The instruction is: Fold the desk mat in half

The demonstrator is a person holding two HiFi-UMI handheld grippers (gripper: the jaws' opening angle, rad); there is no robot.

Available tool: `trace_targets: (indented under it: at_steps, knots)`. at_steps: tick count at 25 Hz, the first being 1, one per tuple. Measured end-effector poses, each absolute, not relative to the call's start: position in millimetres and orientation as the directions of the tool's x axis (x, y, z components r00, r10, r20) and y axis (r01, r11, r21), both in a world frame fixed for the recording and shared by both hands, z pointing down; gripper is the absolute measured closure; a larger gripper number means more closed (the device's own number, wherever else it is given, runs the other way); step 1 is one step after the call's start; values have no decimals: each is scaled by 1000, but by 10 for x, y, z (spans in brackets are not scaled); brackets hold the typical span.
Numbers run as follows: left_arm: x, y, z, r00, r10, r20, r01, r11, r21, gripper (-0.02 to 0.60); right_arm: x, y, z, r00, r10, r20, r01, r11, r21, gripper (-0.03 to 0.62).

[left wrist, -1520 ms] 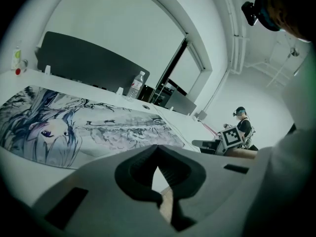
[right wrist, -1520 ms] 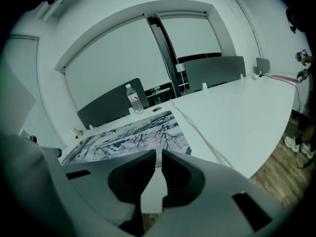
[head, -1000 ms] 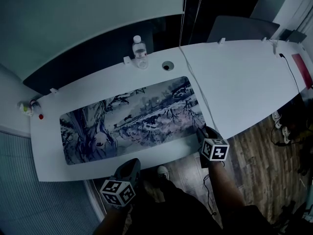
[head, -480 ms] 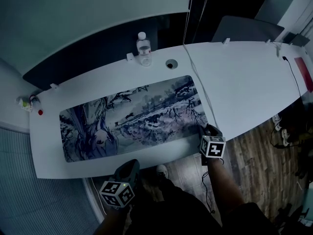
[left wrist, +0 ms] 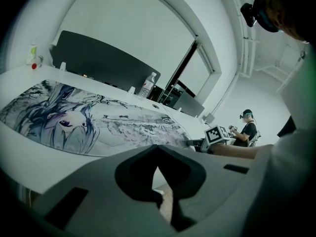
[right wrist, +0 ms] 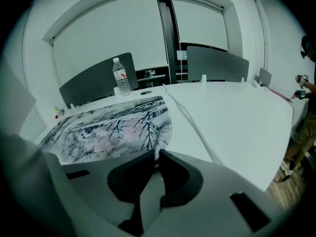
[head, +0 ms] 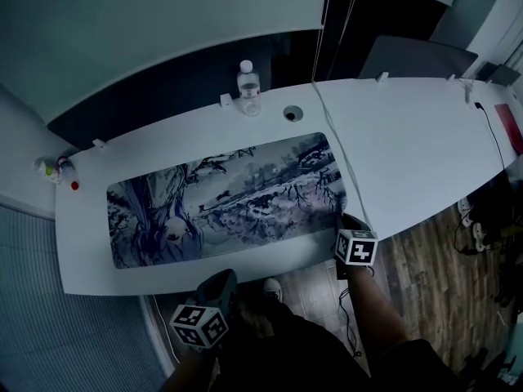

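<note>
The desk mat (head: 221,198) is lying flat on the desk (head: 409,153), long axis running left-right. The right gripper (head: 341,220), jaws just closing, is pinching its near right corner. The left gripper (head: 222,278) is hanging clenched and empty off the desk's near edge, around mid-mat.

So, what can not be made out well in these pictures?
Near right corner of the desk mat: head view, covered by the right gripper, whose jaws have just been closing on it.
Water bottle label: every view, print too small.
Small items at the table's left end: head view, too small to name.
Red object: head view, cut by right edge.
</note>
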State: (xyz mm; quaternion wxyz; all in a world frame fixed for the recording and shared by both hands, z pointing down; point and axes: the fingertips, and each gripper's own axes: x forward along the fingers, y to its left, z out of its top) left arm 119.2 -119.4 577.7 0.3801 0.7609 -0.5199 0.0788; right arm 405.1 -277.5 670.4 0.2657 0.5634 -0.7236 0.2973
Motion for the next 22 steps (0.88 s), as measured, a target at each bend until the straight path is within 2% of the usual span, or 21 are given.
trace_targets:
  at_steps: [9, 22]
  knots:
    - [1066, -1076, 5669, 413, -757, 506, -861, -144, 488, 575, 3916, -2766, 6505, -241, -683, 689, -966, 235, -105, 551]
    - [838, -950, 5515, 356, -795, 491, -874, -97, 476, 575, 3192, -2696, 6165, -387, -672, 632, -903, 415, -111, 552]
